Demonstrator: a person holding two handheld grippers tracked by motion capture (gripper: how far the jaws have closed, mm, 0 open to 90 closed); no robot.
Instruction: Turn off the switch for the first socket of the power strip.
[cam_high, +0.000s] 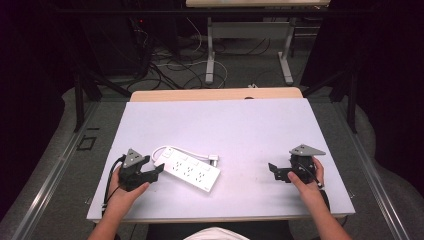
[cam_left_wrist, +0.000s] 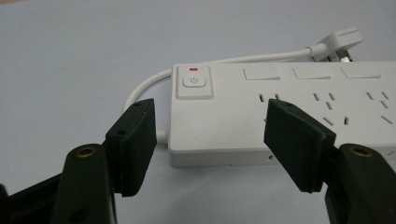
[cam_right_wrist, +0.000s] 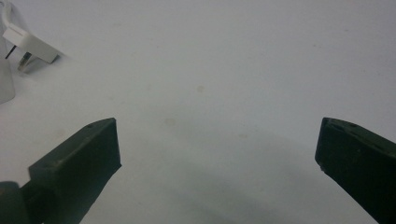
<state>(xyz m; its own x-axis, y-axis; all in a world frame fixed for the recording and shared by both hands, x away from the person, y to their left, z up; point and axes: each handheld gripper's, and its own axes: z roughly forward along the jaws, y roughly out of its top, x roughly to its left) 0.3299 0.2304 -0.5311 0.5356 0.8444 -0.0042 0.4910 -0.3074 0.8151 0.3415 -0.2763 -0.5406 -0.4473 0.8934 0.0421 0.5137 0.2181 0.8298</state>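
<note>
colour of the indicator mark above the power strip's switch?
Red, on the white plastic power strip; clearest in the left gripper view.

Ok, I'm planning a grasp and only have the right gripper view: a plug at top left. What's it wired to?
Observer: A white power strip, flat on the table, to the left of the right hand-held gripper.
Operator: Where's the other one?
Observer: The left hand-held gripper is at the power strip's switch end, jaws open on either side of that corner.
Operator: Is it switched on?
Observer: The switch has a red mark above it; I can't tell if it's lit.
</note>
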